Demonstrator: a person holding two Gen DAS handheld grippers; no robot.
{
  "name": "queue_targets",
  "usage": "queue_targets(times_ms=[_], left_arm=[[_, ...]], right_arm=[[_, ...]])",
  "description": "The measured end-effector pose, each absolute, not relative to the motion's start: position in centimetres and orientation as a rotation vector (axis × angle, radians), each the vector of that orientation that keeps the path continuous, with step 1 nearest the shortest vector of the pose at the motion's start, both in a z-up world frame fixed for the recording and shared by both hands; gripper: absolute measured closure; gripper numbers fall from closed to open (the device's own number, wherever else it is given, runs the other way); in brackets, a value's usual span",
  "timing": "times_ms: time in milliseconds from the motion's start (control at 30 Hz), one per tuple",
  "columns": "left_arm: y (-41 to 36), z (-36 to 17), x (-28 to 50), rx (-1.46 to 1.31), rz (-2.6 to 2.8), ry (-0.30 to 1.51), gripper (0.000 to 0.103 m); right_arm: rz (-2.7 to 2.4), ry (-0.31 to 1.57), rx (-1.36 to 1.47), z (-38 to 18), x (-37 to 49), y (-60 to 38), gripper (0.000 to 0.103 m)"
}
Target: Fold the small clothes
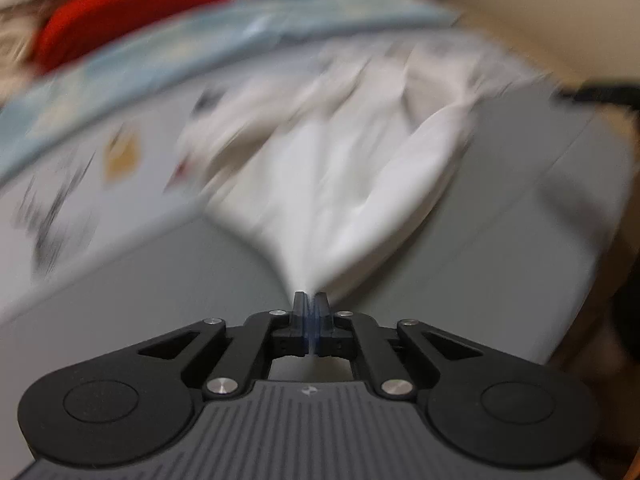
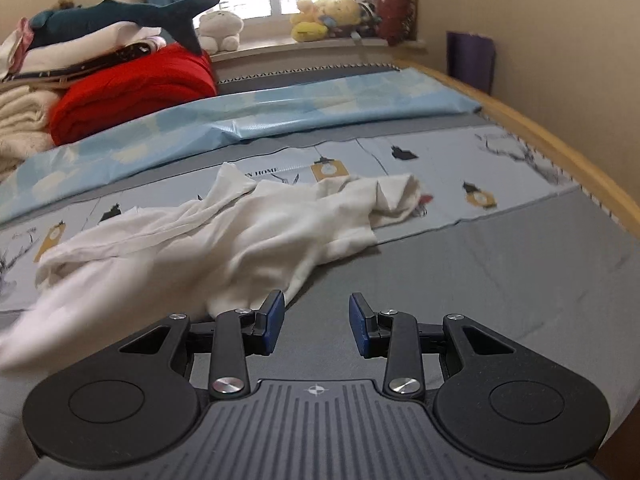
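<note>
1. Left gripper (image 1: 311, 300): fingers pinched right together, a corner of the white garment (image 1: 340, 184) clamped btwn the pads. Cloth fans out from the tips, pulled into a taut cone. Left wrist view is badly blurred.
2. Right gripper (image 2: 317, 320): jaws wide apart, nothing btwn the blue pads (image 2: 357, 326). Left-hand finger sits just beside the near hem of the garment (image 2: 224, 236); can't tell if it touches.
3. Garment: white, crumpled, lying across the grey bed sheet (image 2: 460, 280) and partly over the printed strip (image 2: 440, 168). One end, at the left edge of the right wrist view, is motion-smeared.
4. Writing: "HOME" readable on the printed strip, just past the cloth; letters before it are covered. Strip also has yellow lantern and black house drawings. Small compass-style mark on each gripper body, no text.
5. Farther out: light-blue patterned sheet (image 2: 280, 112) beyond the strip; red folded blanket (image 2: 132, 88) far left w/ stacked cream bedding and a dark shark plush (image 2: 132, 16) on top.
6. Windowsill at back: white plush (image 2: 220, 28), yellow plush toys (image 2: 324, 16), dark red cushion (image 2: 400, 8). Wooden bed rail (image 2: 560, 152) runs along the right side, purple object (image 2: 470, 56) against the wall.
</note>
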State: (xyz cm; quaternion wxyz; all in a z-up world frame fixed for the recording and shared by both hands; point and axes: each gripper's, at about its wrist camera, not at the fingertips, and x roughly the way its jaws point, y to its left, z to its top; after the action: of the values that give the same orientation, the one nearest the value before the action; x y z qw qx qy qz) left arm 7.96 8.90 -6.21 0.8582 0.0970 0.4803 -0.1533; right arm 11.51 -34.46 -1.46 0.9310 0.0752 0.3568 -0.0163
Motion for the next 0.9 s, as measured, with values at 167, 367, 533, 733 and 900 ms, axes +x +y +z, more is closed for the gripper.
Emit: queue_targets(times_ms=[167,367,533,733,900], left_arm=[[16.3,-8.3,5.4,0.008,-0.127,1.111,0.102],[16.4,-6.8,7.8,-0.200,-0.146,1.023,0.100],[12.0,-6.3,11.3,-0.225,-0.248,0.957,0.098],[6.0,-8.7,16.7,-0.219,-0.294,1.011,0.082],[2.7,-12.6,19.6,-0.031,-0.168,1.145,0.067]], right_arm=[[-0.042,0.746,0.114,-1.9,11.1,-34.4,0.066],[-0.055,0.803,0.221,-2.7,12.2,-34.4,0.066],[-0.037,0.830,0.260,-3.1,12.8,-32.8,0.066],[-0.006,0.822,0.198,-3.0,13.3,-31.8,0.065],[-0.005,0.835,0.203,-3.1,13.6,-33.0,0.065]])
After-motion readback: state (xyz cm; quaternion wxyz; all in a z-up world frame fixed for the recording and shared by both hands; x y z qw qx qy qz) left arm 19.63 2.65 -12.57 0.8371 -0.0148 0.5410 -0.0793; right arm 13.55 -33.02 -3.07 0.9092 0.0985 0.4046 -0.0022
